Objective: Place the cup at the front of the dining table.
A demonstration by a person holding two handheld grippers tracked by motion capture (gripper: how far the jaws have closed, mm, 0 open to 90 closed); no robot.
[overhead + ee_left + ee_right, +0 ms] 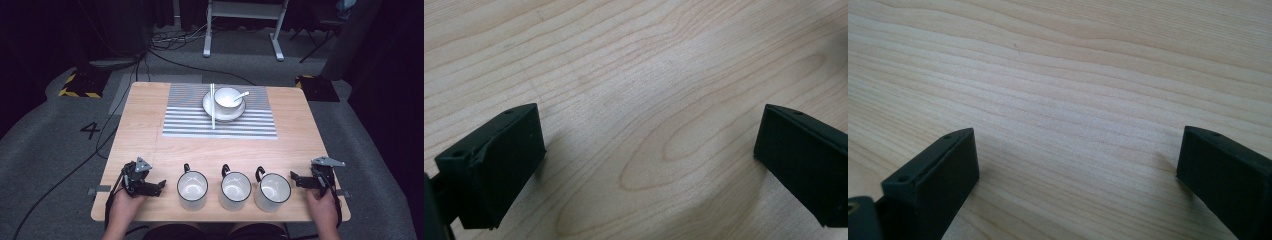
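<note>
Three white mugs with black rims and handles stand in a row near the table's front edge: left point(192, 186), middle point(235, 187), right point(273, 188). Farther back, a white bowl point(227, 98) with a spoon point(242, 94) sits on a plate point(208, 105), with white chopsticks point(212, 106) lying beside it on a striped placemat point(250, 122). My left gripper point(159, 186) rests on the wood left of the left mug, open point(649, 160), with bare wood between its jaws. Right of the right mug, my right gripper point(295, 179) is open point(1078, 175) and holds nothing.
The wooden table point(142, 125) has bare wood between the mugs and the placemat. A white desk frame point(242, 30) and cables point(175, 40) stand on the grey floor beyond. Yellow-black floor markers point(80, 85) lie at the far left.
</note>
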